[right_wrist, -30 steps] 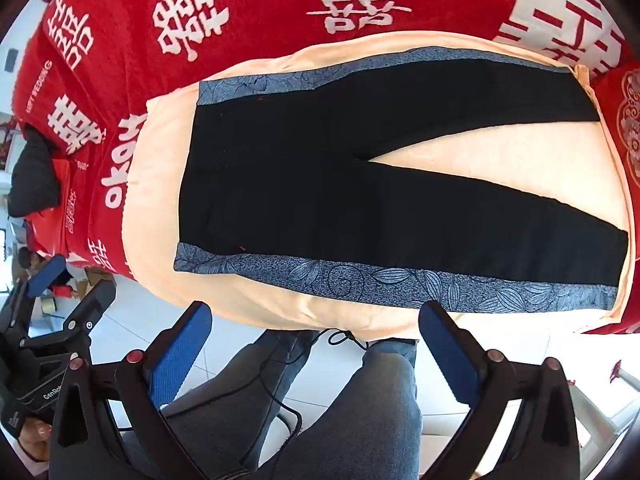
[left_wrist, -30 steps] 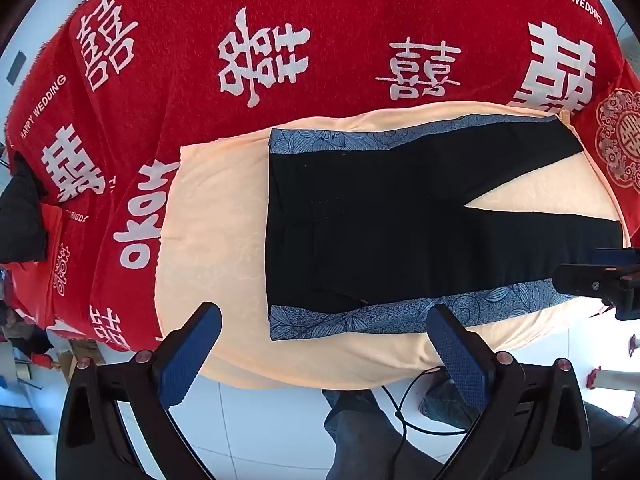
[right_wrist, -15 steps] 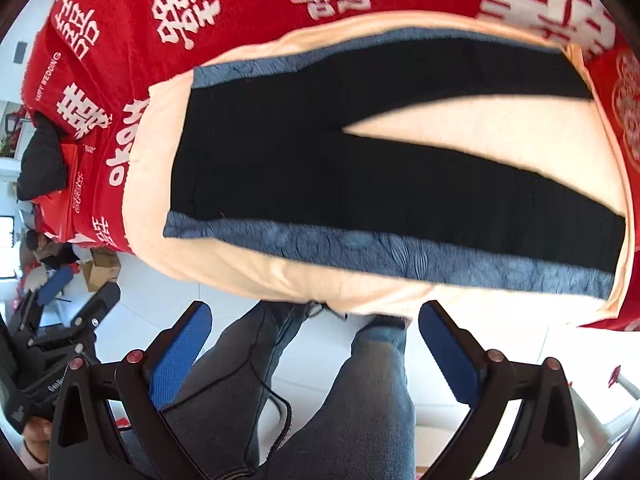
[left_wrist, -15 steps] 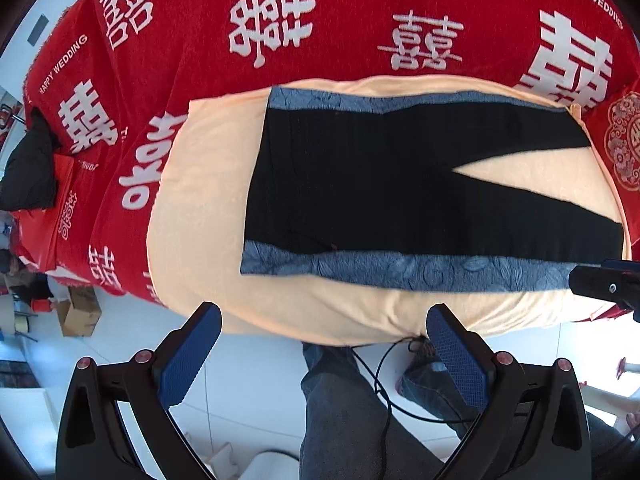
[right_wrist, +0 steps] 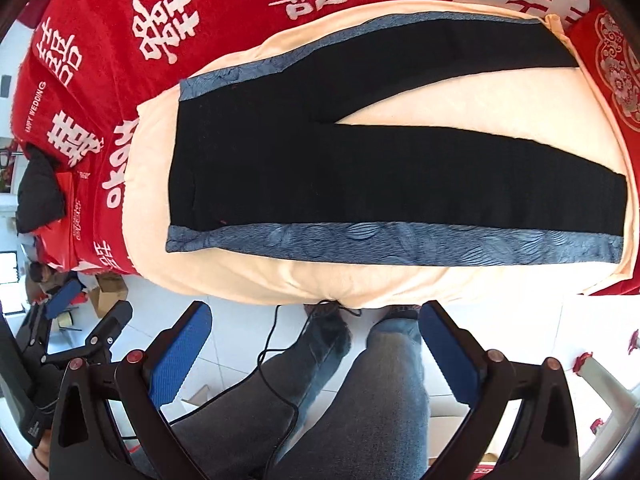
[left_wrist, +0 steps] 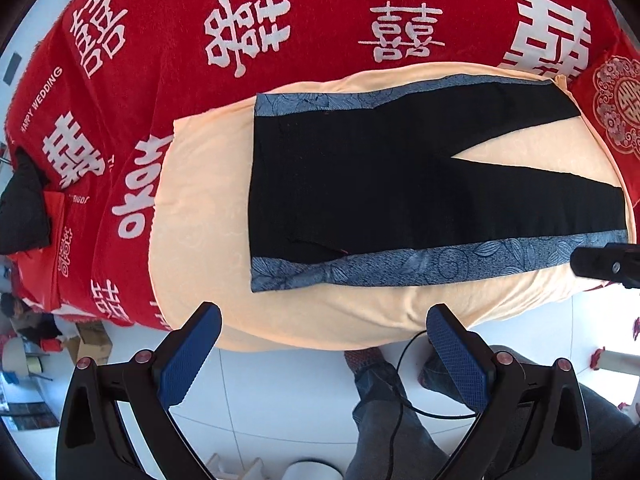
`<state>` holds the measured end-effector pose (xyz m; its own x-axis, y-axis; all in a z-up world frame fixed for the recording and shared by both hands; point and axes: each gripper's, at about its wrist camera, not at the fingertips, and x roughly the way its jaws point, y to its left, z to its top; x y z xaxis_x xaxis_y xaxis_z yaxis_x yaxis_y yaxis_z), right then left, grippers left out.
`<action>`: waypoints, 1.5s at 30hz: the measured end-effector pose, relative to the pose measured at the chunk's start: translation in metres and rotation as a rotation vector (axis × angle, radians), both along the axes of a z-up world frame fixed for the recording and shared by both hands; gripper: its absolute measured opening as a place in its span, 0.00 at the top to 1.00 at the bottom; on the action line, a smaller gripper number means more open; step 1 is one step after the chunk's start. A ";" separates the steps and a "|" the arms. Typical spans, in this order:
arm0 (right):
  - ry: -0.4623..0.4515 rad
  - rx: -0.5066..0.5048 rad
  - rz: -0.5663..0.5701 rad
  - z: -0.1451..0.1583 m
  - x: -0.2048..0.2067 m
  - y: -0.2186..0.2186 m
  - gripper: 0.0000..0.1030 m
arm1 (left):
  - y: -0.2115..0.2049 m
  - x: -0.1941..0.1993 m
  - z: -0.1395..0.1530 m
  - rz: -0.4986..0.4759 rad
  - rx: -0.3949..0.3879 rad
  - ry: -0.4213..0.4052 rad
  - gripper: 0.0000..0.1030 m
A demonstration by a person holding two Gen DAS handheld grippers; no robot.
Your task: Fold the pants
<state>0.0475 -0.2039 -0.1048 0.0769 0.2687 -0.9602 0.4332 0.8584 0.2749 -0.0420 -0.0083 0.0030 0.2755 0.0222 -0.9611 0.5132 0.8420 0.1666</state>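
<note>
Black pants (left_wrist: 360, 184) with blue patterned side stripes lie flat on a peach cloth (left_wrist: 200, 208), waistband to the left, the two legs spread apart to the right. They also show in the right wrist view (right_wrist: 300, 172). My left gripper (left_wrist: 324, 320) is open and empty, held off the near edge of the table, below the near stripe. My right gripper (right_wrist: 316, 316) is open and empty, also off the near edge, above the person's legs. Part of the right gripper shows at the right edge of the left wrist view (left_wrist: 604, 260).
A red cover (left_wrist: 280, 12) with white characters drapes the table under the peach cloth. A dark bundle (left_wrist: 20, 208) lies at the left end. The person's jeans-clad legs (right_wrist: 360, 392) and a black cable (right_wrist: 276, 360) are below the table edge, over a white tiled floor.
Both grippers have shifted while staying open; the right one has drawn back and higher, so the pants sit further up its view. The pants have not moved.
</note>
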 end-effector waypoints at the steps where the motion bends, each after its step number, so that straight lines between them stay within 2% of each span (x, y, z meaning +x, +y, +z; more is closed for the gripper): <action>1: 0.009 0.001 0.000 -0.003 0.001 0.005 0.00 | 0.005 0.005 -0.001 -0.005 -0.005 0.002 0.00; 9: 0.008 -0.019 -0.051 -0.005 0.008 0.033 0.00 | 0.025 0.028 -0.006 -0.036 -0.038 0.020 0.00; 19: 0.023 -0.036 -0.134 -0.004 0.003 0.035 0.00 | 0.029 0.042 -0.012 -0.073 -0.061 0.051 0.00; 36: 0.026 -0.046 -0.123 -0.002 0.011 0.038 0.00 | 0.033 0.054 -0.012 -0.052 -0.064 0.047 0.00; 45: -0.008 0.048 -0.150 -0.007 0.014 0.036 0.00 | 0.036 0.057 -0.017 -0.028 -0.046 0.064 0.00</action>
<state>0.0612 -0.1677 -0.1122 0.1271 0.2989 -0.9458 0.5533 0.7700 0.3177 0.0149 0.0281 -0.0144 0.2138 -0.0296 -0.9764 0.5445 0.8334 0.0940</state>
